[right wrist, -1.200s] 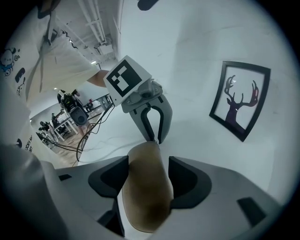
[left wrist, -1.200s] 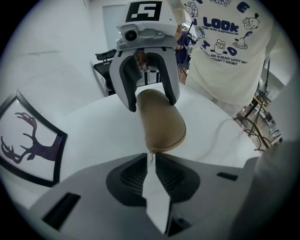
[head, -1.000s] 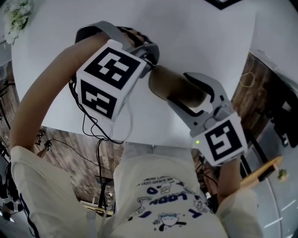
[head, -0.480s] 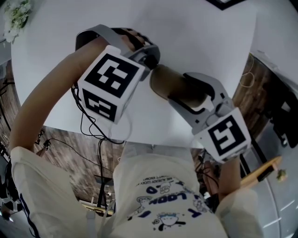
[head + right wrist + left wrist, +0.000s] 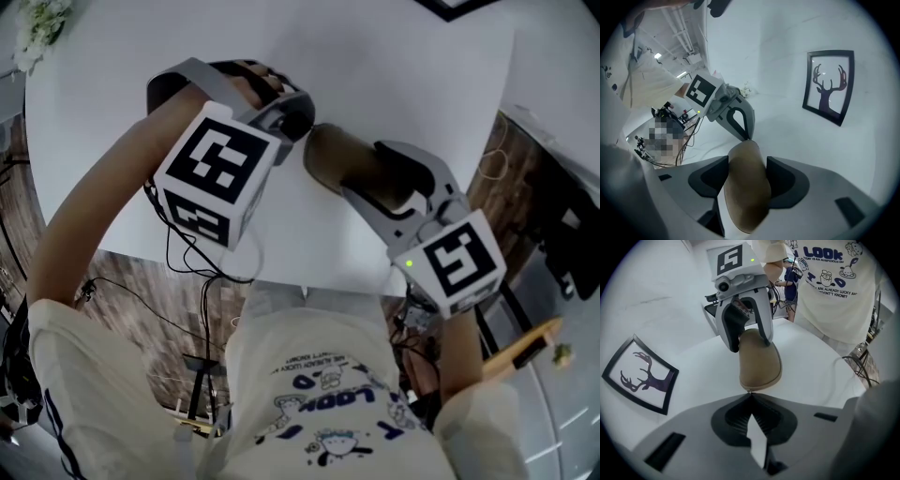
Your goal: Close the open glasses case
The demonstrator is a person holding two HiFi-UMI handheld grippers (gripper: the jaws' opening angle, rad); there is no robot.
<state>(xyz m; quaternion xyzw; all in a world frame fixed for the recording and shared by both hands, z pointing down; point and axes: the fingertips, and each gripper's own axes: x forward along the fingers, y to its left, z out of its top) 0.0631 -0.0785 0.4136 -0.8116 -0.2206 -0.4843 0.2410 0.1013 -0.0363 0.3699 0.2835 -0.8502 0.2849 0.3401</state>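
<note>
Currently: tan, oblong, round-ended glasses case [image 5: 333, 161] lies on the white round table [image 5: 403, 66], near the edge closest to the person. From both gripper views it reads as one smooth shell with the lid down on the base; the seam itself is too faint to make out.

Right gripper [image 5: 364, 173]: grey jaws straddle the case across its width, one dark pad pressed to each long side. Pinching the case, roughly at its near half. Green indicator lit on the body beside its marker cube [image 5: 455, 262].

Left gripper [image 5: 305, 127]: jaws pressed together, nothing between them. The joined tip sits right at the far rounded end of the case, touching or just short of it; the left gripper view shows the tip meeting the shell's edge. Its marker cube [image 5: 216, 173] is tilted toward the camera, and a hand [image 5: 251, 80] wraps the grey handle above.

Surroundings: black-framed stag silhouette picture [image 5: 644, 380] lies on the table well apart from the case. White flowers [image 5: 37, 23] at the table's far left edge. Cream T-shirt with blue print [image 5: 319, 398] fills the lower head view; black cables [image 5: 187, 258] hang below the left forearm.
</note>
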